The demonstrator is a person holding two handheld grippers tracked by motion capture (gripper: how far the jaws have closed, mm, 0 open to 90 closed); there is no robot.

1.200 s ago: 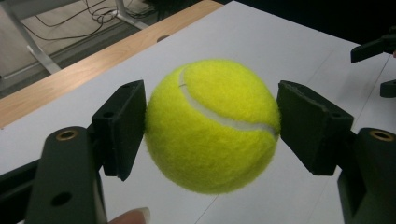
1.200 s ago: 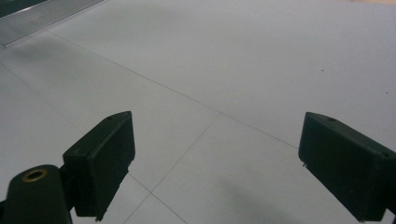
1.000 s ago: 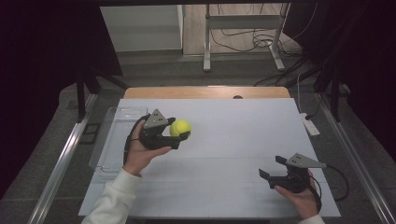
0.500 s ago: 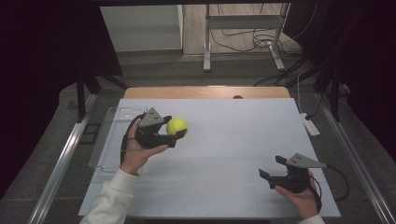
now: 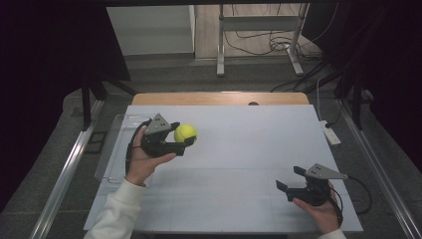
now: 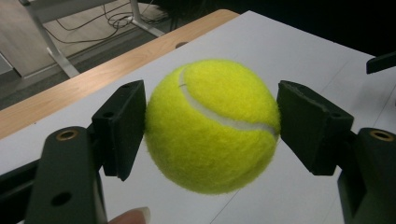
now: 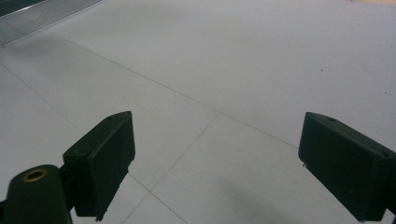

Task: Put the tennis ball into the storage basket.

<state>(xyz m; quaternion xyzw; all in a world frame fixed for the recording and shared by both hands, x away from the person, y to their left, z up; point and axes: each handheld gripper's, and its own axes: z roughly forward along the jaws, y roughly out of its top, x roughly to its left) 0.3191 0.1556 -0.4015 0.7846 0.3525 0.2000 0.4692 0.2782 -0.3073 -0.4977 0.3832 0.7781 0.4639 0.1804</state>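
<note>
High view: the left gripper point(image 5: 183, 142) has its jaws squeezed on the yellow tennis ball point(image 5: 185, 133), which sits right between them above the white table point(image 5: 249, 149). The right gripper point(image 5: 290, 180), jaws wide apart, is far off with bare table between.

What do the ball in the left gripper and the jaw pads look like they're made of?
Tennis ball: fuzzy yellow felt with a pale smooth seam, presumably over rubber. Left gripper pads: matte black, likely hard plastic or dense rubber; the edges look slightly rough. Table: smooth matte white sheet, wood-look strip at the far edge.
</note>
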